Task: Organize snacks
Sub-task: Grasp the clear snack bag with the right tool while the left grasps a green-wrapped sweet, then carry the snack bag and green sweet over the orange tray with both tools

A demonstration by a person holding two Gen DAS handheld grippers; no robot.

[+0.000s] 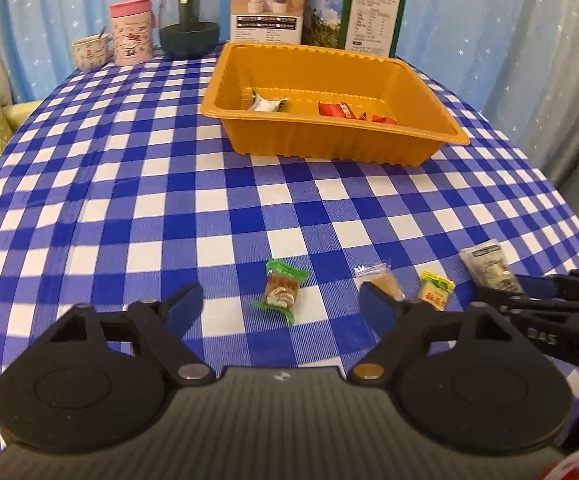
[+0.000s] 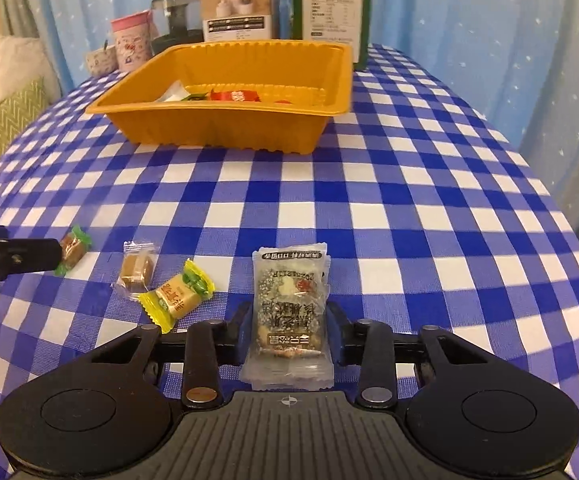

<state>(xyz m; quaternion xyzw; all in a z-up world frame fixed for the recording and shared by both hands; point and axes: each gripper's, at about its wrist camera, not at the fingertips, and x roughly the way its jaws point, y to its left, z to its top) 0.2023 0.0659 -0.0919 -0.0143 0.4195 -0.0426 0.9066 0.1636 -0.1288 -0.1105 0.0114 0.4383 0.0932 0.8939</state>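
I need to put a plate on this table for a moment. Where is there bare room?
Free: the wide checked cloth between the orange tray and the near row of snacks. Crowded: that row, from green-wrapped candy to nut bar, and the far edge behind the tray.

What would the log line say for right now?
left gripper: open over green candy | right gripper: around grey packet | tray: some snacks inside
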